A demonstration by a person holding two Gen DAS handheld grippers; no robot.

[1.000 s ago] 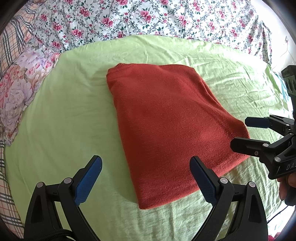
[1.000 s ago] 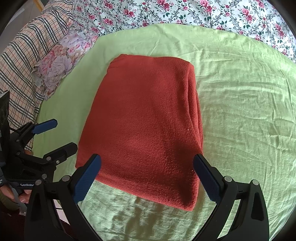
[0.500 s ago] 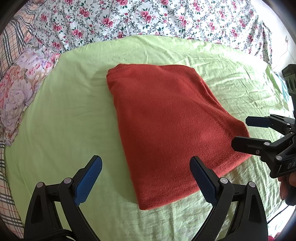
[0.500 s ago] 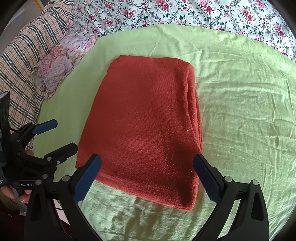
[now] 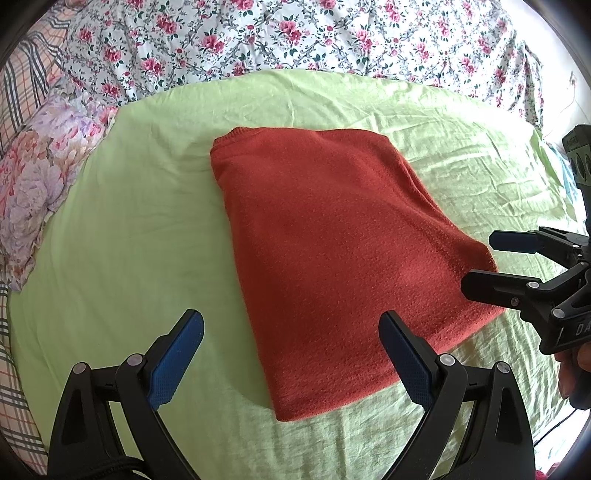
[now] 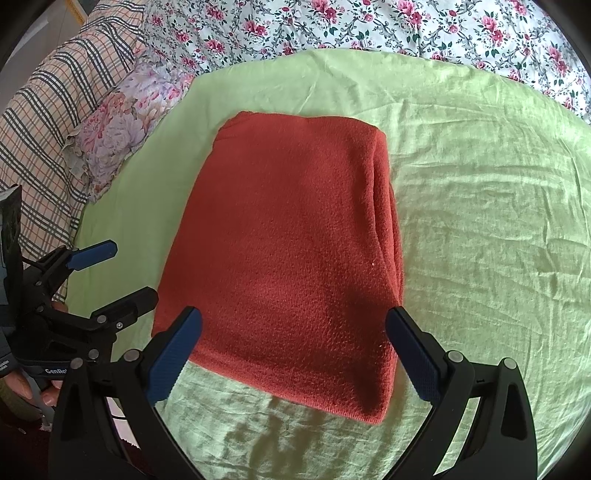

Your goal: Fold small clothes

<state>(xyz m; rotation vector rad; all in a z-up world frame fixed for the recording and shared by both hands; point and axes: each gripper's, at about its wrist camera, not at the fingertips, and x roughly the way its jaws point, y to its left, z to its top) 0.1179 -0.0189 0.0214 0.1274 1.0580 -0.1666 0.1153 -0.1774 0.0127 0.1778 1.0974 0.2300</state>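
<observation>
A rust-red knit garment [image 5: 332, 243] [image 6: 291, 258] lies folded into a flat rectangle on the light green sheet [image 5: 122, 240] [image 6: 480, 221]. My left gripper [image 5: 291, 332] is open above the garment's near left edge, touching nothing; it also shows at the left of the right wrist view [image 6: 122, 273]. My right gripper [image 6: 293, 325] is open over the garment's near edge, with nothing between its fingers; it appears at the right of the left wrist view [image 5: 480, 262], beside the garment's right corner.
A floral quilt [image 5: 295, 37] [image 6: 369, 26] runs along the far side. A flowered pillow [image 5: 40, 177] [image 6: 122, 118] and a plaid blanket [image 6: 44, 110] lie at the left. A hand [image 5: 576, 369] holds the right gripper's handle.
Almost nothing differs. The garment lies as before and both grippers stay open, with only a slight drift of the right gripper.
</observation>
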